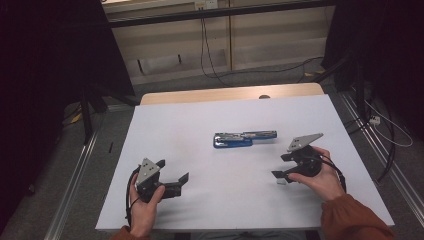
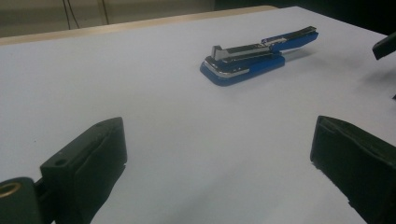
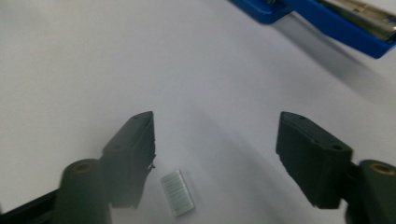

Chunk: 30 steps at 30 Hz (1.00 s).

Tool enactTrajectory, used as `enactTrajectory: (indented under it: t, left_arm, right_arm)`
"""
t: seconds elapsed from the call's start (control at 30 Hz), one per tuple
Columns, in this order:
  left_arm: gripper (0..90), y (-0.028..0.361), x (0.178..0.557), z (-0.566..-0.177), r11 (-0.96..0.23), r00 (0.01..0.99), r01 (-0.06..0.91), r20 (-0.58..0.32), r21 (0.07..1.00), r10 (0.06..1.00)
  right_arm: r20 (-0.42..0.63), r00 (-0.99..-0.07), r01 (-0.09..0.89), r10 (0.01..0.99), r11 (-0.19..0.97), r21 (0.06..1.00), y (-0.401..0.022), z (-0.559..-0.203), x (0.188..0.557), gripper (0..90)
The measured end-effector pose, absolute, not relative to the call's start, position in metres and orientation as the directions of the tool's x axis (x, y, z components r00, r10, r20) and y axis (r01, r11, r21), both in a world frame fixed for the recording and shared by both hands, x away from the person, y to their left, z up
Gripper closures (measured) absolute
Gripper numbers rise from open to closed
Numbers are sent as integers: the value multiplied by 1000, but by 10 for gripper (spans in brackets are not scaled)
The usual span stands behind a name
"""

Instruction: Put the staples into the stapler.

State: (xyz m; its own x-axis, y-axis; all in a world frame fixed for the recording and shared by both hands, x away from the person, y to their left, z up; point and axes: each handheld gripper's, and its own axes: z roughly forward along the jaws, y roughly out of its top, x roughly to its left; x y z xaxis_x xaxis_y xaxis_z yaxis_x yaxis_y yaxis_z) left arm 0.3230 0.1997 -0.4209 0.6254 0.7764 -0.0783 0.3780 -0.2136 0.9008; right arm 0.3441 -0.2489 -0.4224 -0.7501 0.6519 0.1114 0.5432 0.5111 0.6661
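Observation:
A blue stapler [image 1: 245, 138] lies swung open in the middle of the white table [image 1: 190, 120]; the left gripper view shows it ahead [image 2: 257, 56]. My left gripper [image 1: 173, 170] rests near the front left, open, with bare table between its jaws [image 2: 219, 128]. At the front right my right gripper [image 1: 278, 165] is tilted down over a short strip of staples [image 1: 281, 182]. In the right gripper view the staples [image 3: 177, 193] lie flat on the table just inside the left jaw, and the gripper [image 3: 215, 126] stands open without touching them. The stapler [image 3: 327, 18] is at that view's upper right.
A wooden strip [image 1: 230, 93] edges the table's far side. Beyond it are a floor with black cables [image 1: 210, 65] and a pale wall panel. Dark curtains and stand legs [image 1: 87, 115] flank both sides. The right gripper's jaw tip [image 2: 385, 45] shows at the left gripper view's right edge.

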Motion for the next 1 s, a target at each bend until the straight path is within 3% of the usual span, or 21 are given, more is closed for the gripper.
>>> enactTrajectory:
  t: [0.1,0.2,0.63,1.0]
  left_arm:
    - [39,200,323,-421,-212,625,379,-80,901,776]
    - [39,201,323,-420,-212,628,376,-80,902,774]
    - [39,202,322,-418,-203,621,365,-75,909,781]
    - [39,201,324,-420,-216,630,375,-77,901,773]
  right_arm:
    - [115,-761,544,638,532,649,-250,-423,343,359]
    - [133,-778,541,614,548,638,-251,-423,341,483]
    - [134,-821,521,555,632,574,-252,-426,338,619]
    - [132,-841,507,525,678,532,-246,-431,336,670]
